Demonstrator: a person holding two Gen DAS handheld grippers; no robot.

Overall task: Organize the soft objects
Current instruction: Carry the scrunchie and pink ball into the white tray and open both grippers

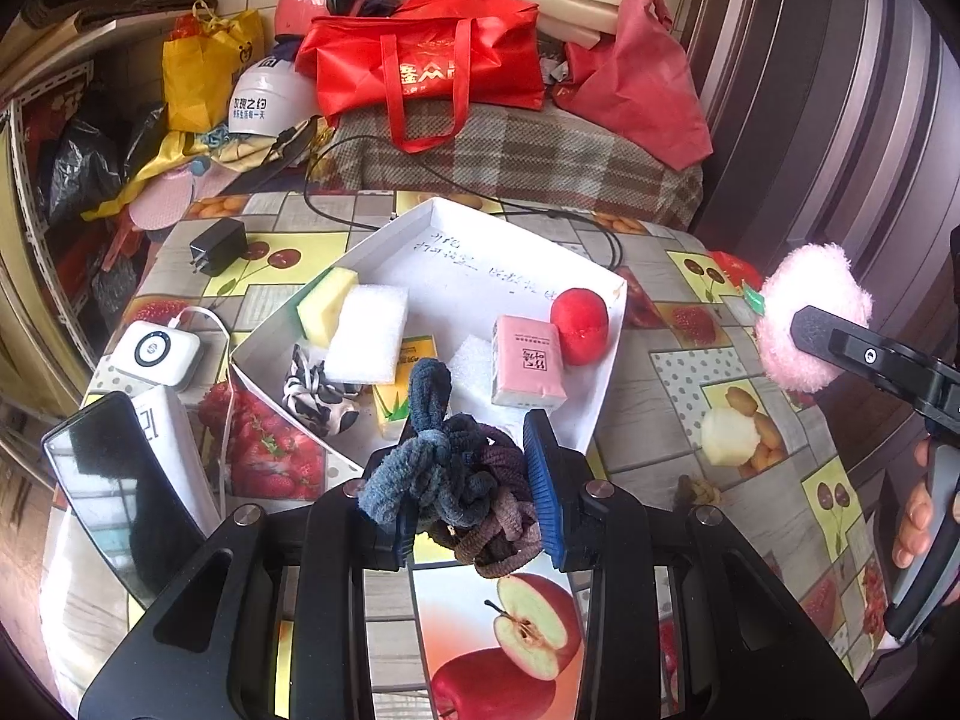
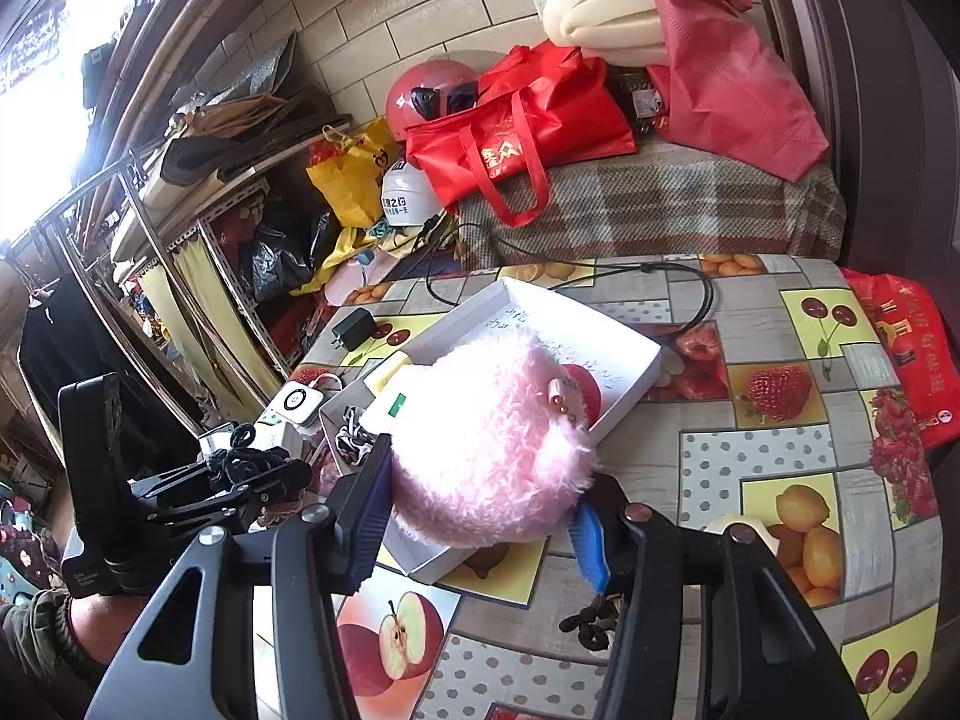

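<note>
Left gripper point(image 1: 477, 480) pinching bundle of hair ties point(image 1: 462, 480) between its pads, above near edge of white tray point(image 1: 444, 267); right gripper point(image 2: 480, 510) clamped on pink fluffy pouch point(image 2: 486, 438), over tray's near corner

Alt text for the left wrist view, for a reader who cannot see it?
The left gripper clamps a tangled bundle of dark fabric hair ties above a shallow white cardboard tray holding sponges and a pink tissue pack.
</note>
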